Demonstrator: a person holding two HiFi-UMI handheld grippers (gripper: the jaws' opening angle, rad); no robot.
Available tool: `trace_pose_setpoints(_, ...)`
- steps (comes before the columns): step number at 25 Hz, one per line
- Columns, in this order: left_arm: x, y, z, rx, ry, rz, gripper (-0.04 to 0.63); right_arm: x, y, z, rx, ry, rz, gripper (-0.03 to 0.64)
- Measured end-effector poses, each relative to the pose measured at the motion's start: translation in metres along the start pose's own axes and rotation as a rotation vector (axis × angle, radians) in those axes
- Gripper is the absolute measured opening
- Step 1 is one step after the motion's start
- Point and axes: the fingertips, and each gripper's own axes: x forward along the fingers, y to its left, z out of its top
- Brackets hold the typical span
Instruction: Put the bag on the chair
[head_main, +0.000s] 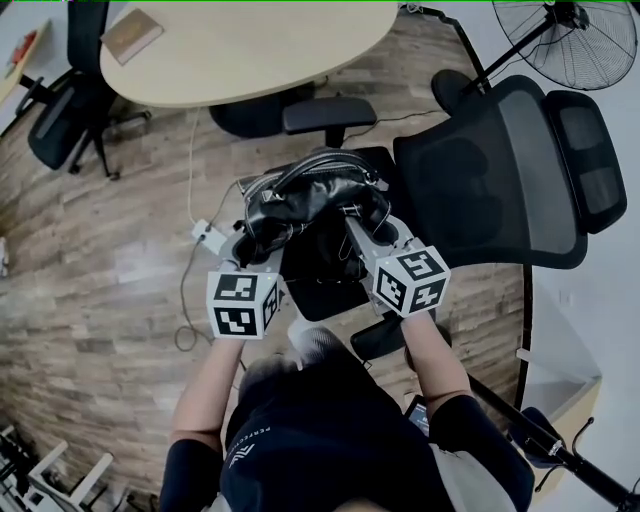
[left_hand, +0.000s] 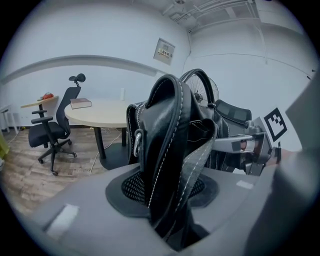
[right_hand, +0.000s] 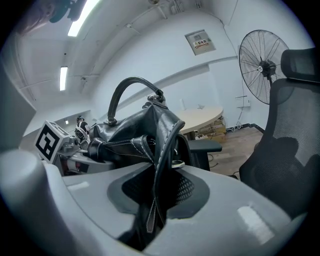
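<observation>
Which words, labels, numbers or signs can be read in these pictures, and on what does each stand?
"PERF...": vertical print on the person's dark shirt; the remaining letters are too small to read.
Wall sign: print too small to read in either gripper view.
Marker cubes: square patterns only, no letters.
Book on the round table: no readable text.
</observation>
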Motion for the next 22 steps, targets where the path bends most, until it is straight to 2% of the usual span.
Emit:
trace_pose_setpoints(10, 0.058, 0.005, -0.001, -0.012, 0.043, -0.029, 0.17, 0.033, -0.049, -0.005, -0.023, 0.024, -0.004, 0.077)
trace_pose_setpoints(22, 0.114, 0.023, -0.028, -0.018, 0.141, -0.038, 0.183, 0.076, -0.09, -0.039, 0.028, 0.096, -0.025, 0.087)
